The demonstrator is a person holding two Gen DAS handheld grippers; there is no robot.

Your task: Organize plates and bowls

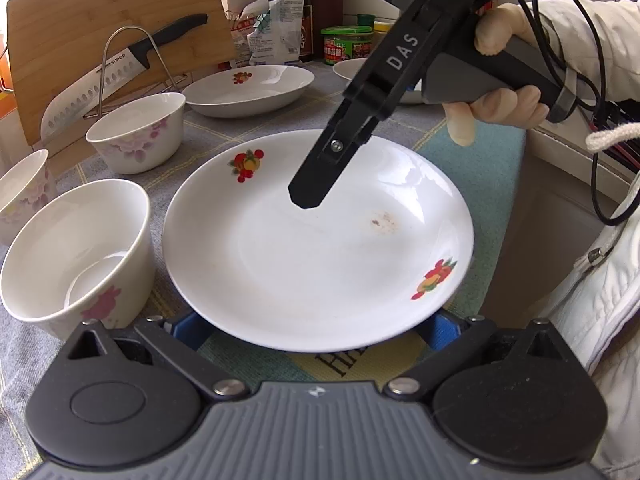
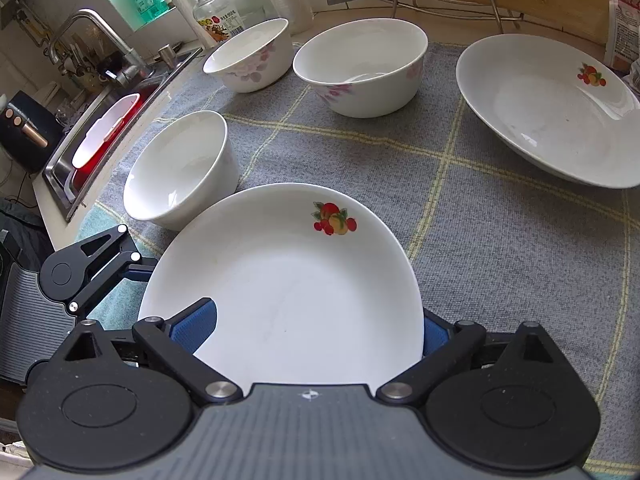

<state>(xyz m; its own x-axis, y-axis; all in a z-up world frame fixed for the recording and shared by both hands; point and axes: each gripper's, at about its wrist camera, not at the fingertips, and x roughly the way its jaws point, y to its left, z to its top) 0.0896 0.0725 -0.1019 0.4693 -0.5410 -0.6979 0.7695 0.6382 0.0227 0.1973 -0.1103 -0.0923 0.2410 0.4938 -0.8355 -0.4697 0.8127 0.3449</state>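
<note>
A white plate with fruit prints (image 1: 312, 248) lies on the grey checked cloth (image 1: 208, 132); it also fills the near middle of the right wrist view (image 2: 288, 292). My left gripper (image 1: 316, 330) is open, its blue pads under the plate's near rim on both sides. My right gripper (image 2: 316, 328) is open too, one blue pad (image 2: 196, 324) over the rim, the other (image 2: 434, 334) beneath it. A second fruit plate (image 1: 250, 88) (image 2: 548, 108) sits further back. Three white floral bowls (image 1: 76, 256) (image 1: 138, 136) (image 1: 24, 192) stand to the left.
A cutting board (image 1: 112, 32) with a knife (image 1: 108, 80) in a wire rack stands at the back left. Jars and bottles (image 1: 348, 44) line the back. A sink (image 2: 100, 140) with a tap lies beyond the cloth's far edge in the right wrist view.
</note>
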